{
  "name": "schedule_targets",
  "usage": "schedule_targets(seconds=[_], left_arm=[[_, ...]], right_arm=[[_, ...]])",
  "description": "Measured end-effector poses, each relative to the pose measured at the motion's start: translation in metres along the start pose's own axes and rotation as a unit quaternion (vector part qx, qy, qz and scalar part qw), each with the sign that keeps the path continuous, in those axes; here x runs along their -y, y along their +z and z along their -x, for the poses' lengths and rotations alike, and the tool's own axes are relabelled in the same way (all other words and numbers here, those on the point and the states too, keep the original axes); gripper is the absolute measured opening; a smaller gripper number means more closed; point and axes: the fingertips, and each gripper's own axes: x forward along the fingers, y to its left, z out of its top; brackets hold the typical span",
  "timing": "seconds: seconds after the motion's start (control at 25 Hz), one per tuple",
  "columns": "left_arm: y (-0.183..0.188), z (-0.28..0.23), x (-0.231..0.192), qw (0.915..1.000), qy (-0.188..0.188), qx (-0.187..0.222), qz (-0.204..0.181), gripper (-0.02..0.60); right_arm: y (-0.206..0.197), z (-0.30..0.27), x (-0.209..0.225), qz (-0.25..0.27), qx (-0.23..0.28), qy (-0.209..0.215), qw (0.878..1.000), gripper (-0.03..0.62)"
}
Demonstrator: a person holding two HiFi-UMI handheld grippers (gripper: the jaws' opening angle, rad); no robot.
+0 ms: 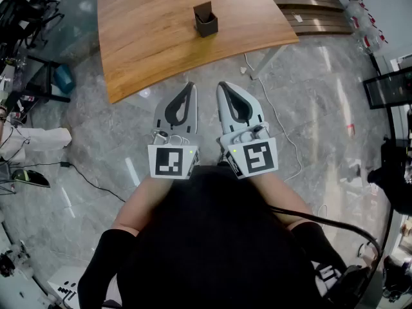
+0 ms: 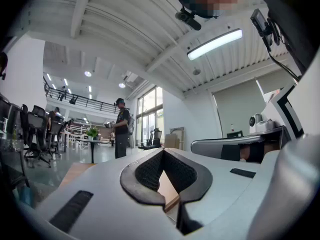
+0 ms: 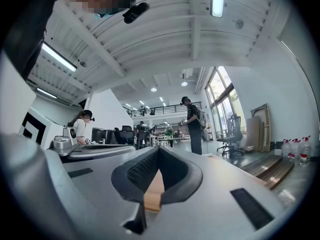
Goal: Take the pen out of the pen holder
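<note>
Approach stage: left claw (image 1: 187, 89) and right claw (image 1: 223, 87) both pinched shut on nothing, pen holder (image 1: 206, 19) well ahead on the wooden surface (image 1: 148, 37), pen too small to make out, so next reach forward and open a claw

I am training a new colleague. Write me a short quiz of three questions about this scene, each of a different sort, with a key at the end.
1. True or false: the left gripper is holding the holder.
2. Multiple choice: the holder stands on (A) the floor, (B) the table, (C) a chair.
3. Fill in the missing word: the jaws of the right gripper are ____ (open or shut), with nothing between them.

Key: 1 false, it is held near the person's body, away from the table; 2 B; 3 shut.
</note>
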Motion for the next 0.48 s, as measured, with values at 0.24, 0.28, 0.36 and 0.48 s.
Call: schedule_targets(seconds=[0.24,0.28,0.36,0.48], left_arm=[[-0.001,-0.005,0.000,1.0000,-0.002,-0.001,0.002,0.006],[-0.002,-0.006,0.000,1.0000,-0.002,-0.001,0.002,0.006],[-0.003,-0.008,0.000,1.0000,-0.002,-0.001,0.001,0.006],[-0.004,-0.012,0.000,1.0000,-0.002,-0.003,0.003,0.006]], right_arm=[[-0.001,-0.003,0.005,-0.002,-0.002,-0.002,1.000,0.012],[-0.001,-0.004,0.005,-0.003,-0.002,-0.002,1.000,0.012],[-0.002,-0.004,0.007,-0.004,-0.002,-0.003,1.000,0.012],[-0.002,-0.006,0.010,-0.005,-0.002,-0.003,1.000,0.012]])
